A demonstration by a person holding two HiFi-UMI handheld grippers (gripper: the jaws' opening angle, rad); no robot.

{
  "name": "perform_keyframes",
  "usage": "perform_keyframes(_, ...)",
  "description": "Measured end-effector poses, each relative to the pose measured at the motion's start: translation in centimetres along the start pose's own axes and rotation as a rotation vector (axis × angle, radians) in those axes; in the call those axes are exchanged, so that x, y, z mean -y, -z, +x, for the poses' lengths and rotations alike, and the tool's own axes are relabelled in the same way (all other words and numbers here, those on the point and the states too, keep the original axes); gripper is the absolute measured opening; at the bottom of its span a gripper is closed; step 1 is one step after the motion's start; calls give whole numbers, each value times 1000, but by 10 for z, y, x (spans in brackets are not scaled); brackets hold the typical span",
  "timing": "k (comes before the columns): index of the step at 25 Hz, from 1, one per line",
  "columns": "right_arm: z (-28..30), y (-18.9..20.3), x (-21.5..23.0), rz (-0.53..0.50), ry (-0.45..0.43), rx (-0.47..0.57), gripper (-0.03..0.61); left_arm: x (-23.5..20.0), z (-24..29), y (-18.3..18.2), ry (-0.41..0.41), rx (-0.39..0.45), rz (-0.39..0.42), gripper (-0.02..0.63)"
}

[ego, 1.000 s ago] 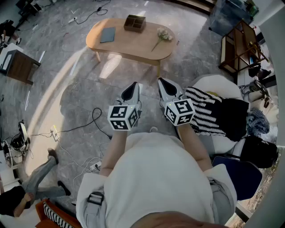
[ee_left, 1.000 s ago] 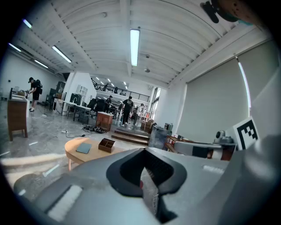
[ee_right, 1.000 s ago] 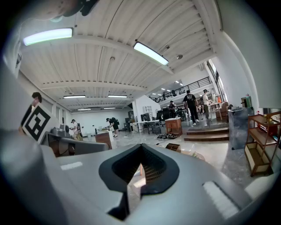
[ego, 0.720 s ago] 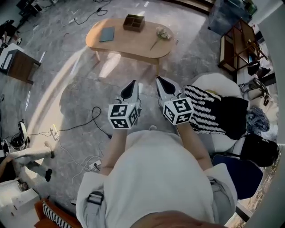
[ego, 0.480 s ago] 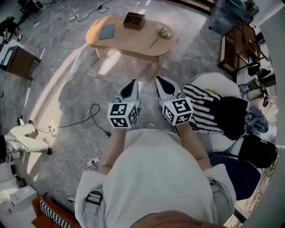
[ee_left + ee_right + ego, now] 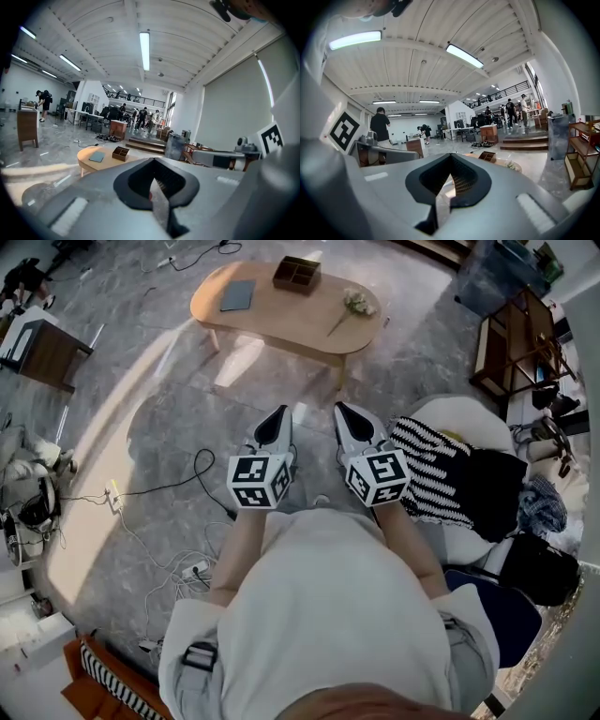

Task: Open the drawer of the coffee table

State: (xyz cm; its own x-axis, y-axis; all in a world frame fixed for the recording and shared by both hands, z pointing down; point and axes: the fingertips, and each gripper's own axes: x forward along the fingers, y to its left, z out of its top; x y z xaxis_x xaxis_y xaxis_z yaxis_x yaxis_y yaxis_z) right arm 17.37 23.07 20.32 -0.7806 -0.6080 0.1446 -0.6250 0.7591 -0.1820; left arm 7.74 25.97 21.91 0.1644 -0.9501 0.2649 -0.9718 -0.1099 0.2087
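The oval wooden coffee table [image 6: 281,315] stands some way ahead across the grey floor, also seen in the left gripper view [image 6: 91,165] and partly in the right gripper view [image 6: 504,162]. On it lie a blue-grey book [image 6: 238,295], a dark compartment box [image 6: 296,274] and a dried flower sprig [image 6: 352,306]. Its drawer is not visible from here. My left gripper [image 6: 277,418] and right gripper [image 6: 345,413] are held side by side in front of the body, both shut and empty, well short of the table.
A white round seat [image 6: 461,427] with a striped black-and-white cloth [image 6: 431,474] sits close on my right. Cables [image 6: 159,488] trail over the floor at left. A dark side table [image 6: 42,352] stands far left, a wooden shelf [image 6: 520,343] far right. Several people stand in the background.
The view has shifted slightly, so the table sits a little farther right in the frame. A person at the lower left has left the view. Both grippers stay shut and level.
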Motion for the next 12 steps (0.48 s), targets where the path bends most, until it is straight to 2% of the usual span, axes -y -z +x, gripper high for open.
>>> perform_keyframes(6,37,-8,11,18,-10,7,0,-23,25,-12,7,7,-10,0)
perform_keyframes(12,93,-11,27,37,-15,-1,0,-63,72,-27,30,0,1,0)
